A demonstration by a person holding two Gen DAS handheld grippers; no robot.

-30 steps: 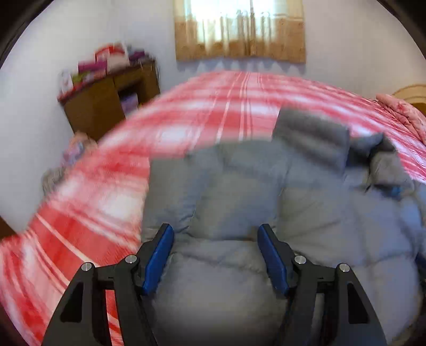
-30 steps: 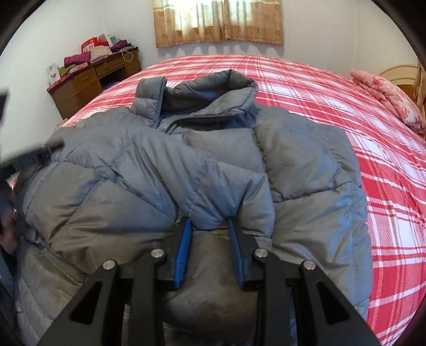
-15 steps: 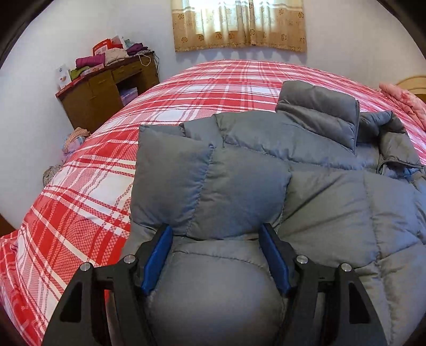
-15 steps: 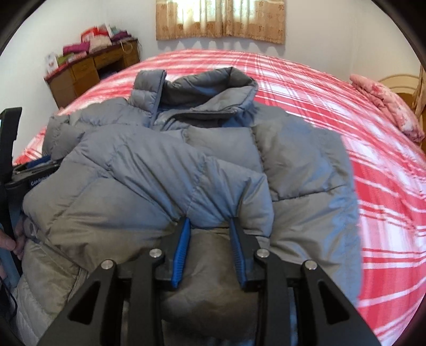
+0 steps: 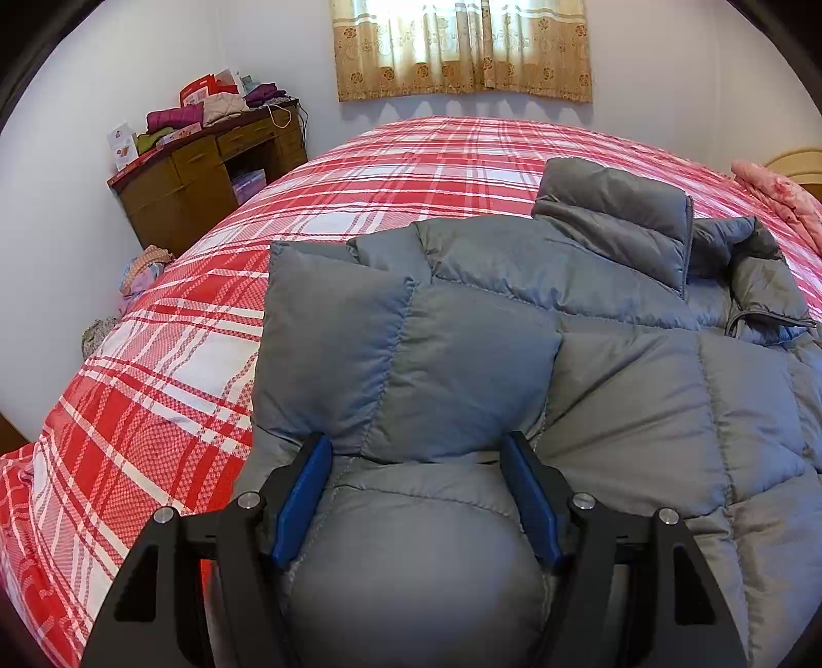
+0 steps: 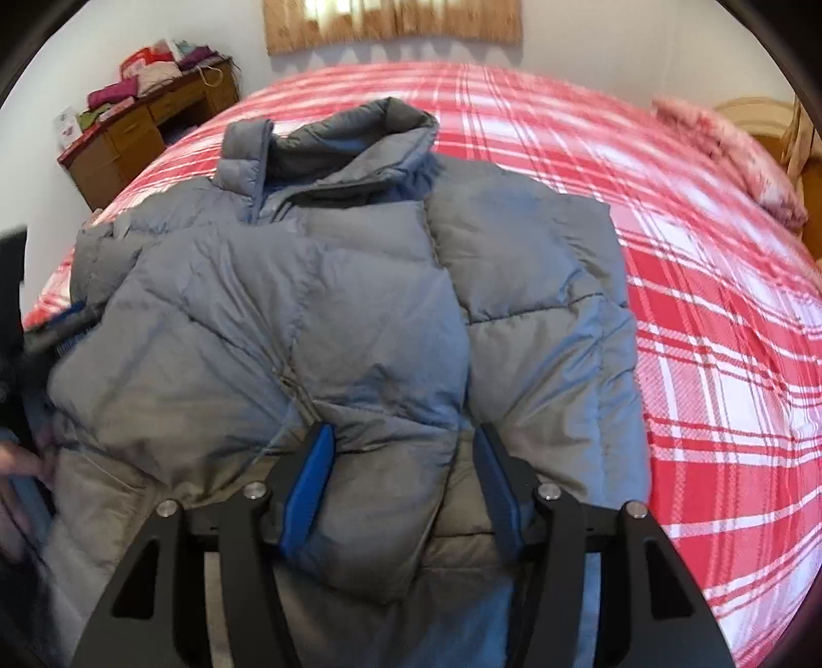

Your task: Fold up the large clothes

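Observation:
A grey puffer jacket [image 5: 642, 370] lies on the red plaid bed [image 5: 411, 169], its collar toward the far side. Both sleeves are folded across the body. My left gripper [image 5: 416, 452] is open, its blue pads on either side of the left sleeve cuff [image 5: 406, 370], which rests on the jacket. In the right wrist view the jacket [image 6: 390, 288] fills the middle. My right gripper [image 6: 403, 447] is open, its jaws wide around the right sleeve cuff [image 6: 380, 411]. The left gripper shows blurred at that view's left edge [image 6: 67, 329].
A brown wooden desk [image 5: 205, 174] piled with clothes and boxes stands at the far left by the wall. A curtained window [image 5: 462, 46] is behind the bed. A pink pillow [image 6: 734, 154] lies at the far right. Bags [image 5: 138, 267] sit on the floor beside the bed.
My right gripper has opened and let go of the right sleeve cuff, which now lies on the jacket. My left gripper stays open around the left cuff, hardly moved.

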